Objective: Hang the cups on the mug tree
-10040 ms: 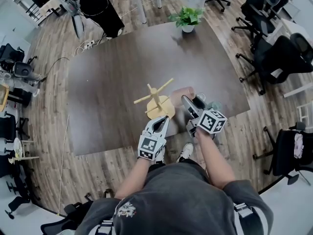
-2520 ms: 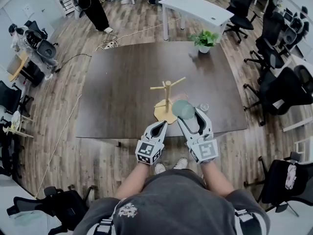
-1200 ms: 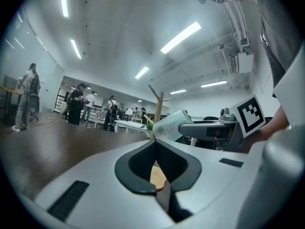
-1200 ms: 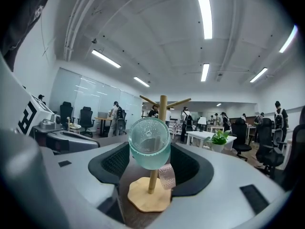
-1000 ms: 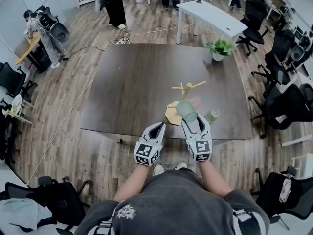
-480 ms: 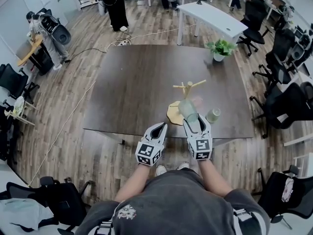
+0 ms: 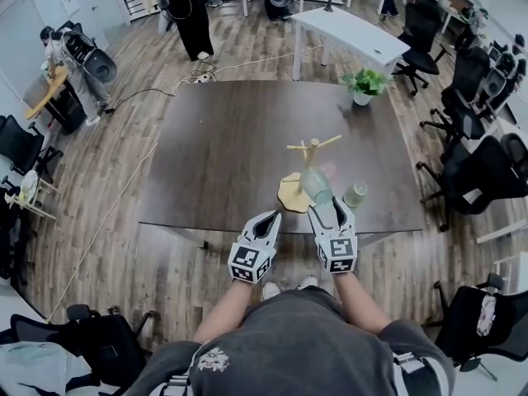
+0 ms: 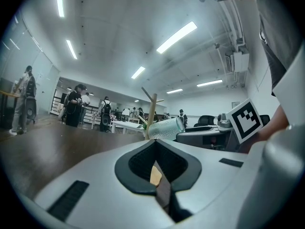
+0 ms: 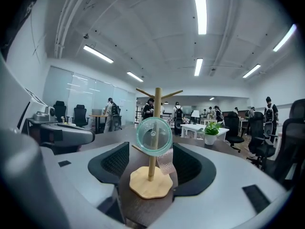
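Observation:
The wooden mug tree (image 7: pixel 307 157) stands near the dark table's (image 7: pixel 223 155) front edge. A clear green cup (image 7: pixel 315 184) lies level against its pole. In the right gripper view the cup (image 9: pixel 153 135) shows its bottom in front of the pole (image 9: pixel 156 109). Its handle (image 9: pixel 166 165) hangs between the parted jaws of my right gripper (image 7: pixel 331 209), close to the right pad with a gap on the left. I cannot tell which peg carries it. My left gripper (image 7: pixel 269 219) is shut and empty at the table's edge, left of the tree base (image 7: pixel 294 193).
A second green cup (image 7: pixel 355 194) stands on the table right of the tree. A potted plant (image 7: pixel 363 85) sits at the far right corner. Office chairs (image 7: pixel 474 172) line the right side. A white table (image 7: pixel 346 31) and several people are beyond.
Ten seconds ago my right gripper was beside a pink cup right of the tree. Since 2.5 s ago the green cup has stayed at the pole with both grippers nearly still.

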`<state>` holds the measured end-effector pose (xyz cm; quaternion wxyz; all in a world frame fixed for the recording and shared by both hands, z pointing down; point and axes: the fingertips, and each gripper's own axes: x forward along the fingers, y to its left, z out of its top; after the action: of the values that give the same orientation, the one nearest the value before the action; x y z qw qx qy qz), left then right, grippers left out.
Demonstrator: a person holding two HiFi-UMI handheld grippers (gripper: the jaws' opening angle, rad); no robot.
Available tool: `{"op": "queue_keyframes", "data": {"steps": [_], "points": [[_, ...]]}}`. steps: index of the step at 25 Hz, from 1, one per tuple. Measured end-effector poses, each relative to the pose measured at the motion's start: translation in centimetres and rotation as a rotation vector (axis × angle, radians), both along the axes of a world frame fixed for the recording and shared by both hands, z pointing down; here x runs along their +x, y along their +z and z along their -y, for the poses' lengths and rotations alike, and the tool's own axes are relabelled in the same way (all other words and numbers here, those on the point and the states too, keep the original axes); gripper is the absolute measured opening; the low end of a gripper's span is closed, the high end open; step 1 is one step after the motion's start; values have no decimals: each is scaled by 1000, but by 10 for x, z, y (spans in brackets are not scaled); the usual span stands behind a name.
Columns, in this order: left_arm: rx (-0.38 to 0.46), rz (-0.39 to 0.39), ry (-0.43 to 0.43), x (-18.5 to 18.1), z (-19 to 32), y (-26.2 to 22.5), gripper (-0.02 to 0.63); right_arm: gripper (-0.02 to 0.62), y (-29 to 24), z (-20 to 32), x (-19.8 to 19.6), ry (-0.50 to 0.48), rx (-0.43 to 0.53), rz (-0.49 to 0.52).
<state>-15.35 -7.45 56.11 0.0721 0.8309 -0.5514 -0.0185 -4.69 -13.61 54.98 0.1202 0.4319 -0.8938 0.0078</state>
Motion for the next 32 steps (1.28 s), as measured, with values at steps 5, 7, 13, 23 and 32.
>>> {"op": "queue_keyframes", "data": {"steps": [5,7,13,23,32], "points": [[17,-17,6,6,0,-6,6,288,3,-10,14,22,1,-11],[26,-23,10,10,0,-9,6,287,4,-17,20,24,4,-20],[40,-23,56,34,-1,-12,6,132,2,-31,35,34,37,-44],[62,2,50,51,8,-29,6,29,-13,-19,51,40,68,-6],[50,11,-82,47,13,-27,6,29,-11,2,55,-26,50,-9]]}}
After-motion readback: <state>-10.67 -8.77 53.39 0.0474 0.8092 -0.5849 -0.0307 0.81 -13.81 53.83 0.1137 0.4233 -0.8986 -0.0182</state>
